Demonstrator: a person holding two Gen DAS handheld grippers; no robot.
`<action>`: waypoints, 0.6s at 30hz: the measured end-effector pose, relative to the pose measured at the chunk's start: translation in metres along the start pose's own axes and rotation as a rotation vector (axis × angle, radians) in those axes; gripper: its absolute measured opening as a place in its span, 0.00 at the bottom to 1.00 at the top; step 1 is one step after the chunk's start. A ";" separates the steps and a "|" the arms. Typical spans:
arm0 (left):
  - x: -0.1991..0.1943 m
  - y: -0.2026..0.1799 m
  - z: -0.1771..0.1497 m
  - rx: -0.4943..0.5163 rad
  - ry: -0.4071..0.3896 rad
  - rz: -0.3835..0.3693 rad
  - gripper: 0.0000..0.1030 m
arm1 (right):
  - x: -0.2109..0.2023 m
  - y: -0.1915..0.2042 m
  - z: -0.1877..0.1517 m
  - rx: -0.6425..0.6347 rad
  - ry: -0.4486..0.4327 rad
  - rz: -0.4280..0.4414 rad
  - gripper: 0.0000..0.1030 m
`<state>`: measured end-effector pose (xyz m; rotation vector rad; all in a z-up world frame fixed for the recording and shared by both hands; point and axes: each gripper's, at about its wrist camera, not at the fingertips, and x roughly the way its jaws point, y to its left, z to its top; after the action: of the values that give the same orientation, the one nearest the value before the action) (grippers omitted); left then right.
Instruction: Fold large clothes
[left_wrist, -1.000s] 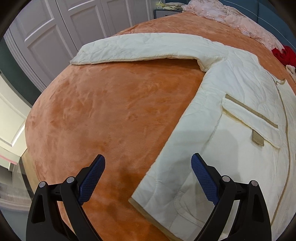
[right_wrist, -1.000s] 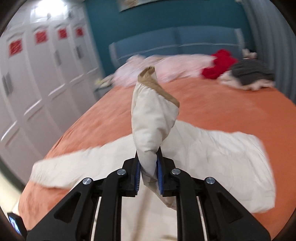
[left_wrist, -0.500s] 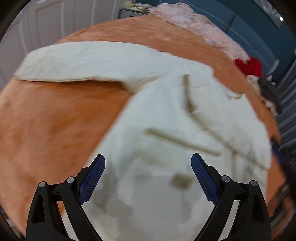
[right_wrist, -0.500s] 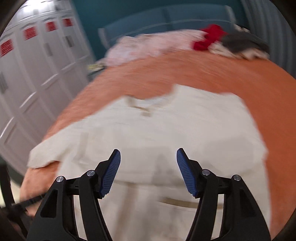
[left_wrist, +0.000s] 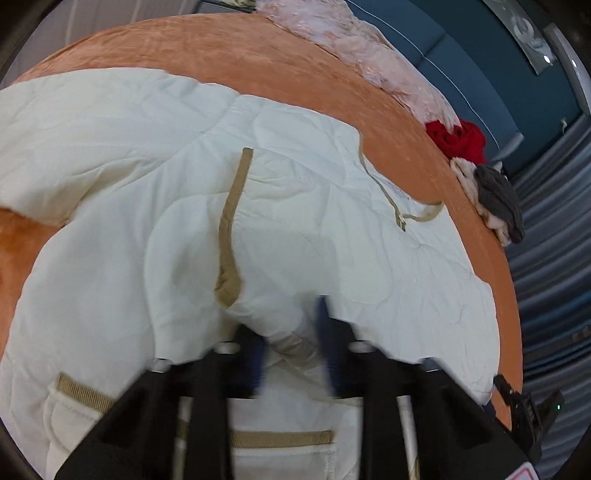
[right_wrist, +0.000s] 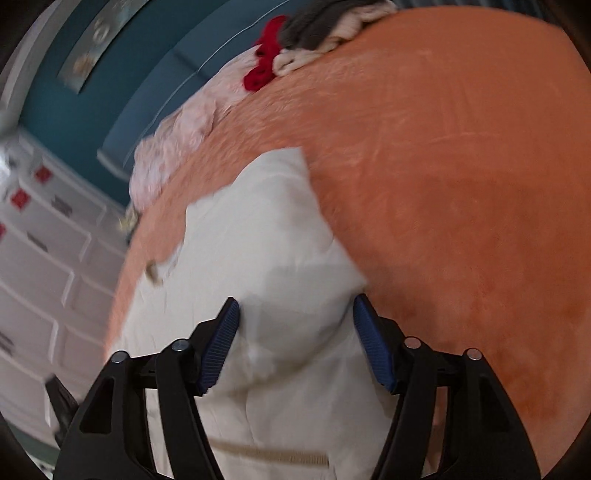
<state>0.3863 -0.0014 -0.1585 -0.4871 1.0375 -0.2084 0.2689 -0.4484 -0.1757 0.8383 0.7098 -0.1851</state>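
Left wrist: left claw (left_wrist: 291, 347) (blurred) closing on jacket (left_wrist: 295, 206).

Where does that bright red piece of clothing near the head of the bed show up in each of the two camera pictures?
Left wrist view: the red garment sits at the upper right, on the far edge of the orange bedspread, just above a grey and cream pile.
Right wrist view: it appears near the top, left of centre, blurred.
Shared landmark: the pale pink garment beside it, also in the right wrist view.
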 end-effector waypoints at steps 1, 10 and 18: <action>-0.002 -0.001 0.002 0.014 -0.010 0.003 0.07 | 0.002 0.001 0.004 0.005 -0.005 -0.007 0.46; -0.034 0.007 0.003 0.141 -0.132 0.096 0.05 | -0.001 0.047 -0.004 -0.314 -0.050 -0.103 0.11; -0.021 0.022 -0.012 0.125 -0.092 0.183 0.18 | -0.006 0.072 -0.021 -0.451 -0.035 -0.316 0.23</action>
<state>0.3638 0.0223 -0.1581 -0.2845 0.9664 -0.0864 0.2838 -0.3859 -0.1367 0.2894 0.8097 -0.3080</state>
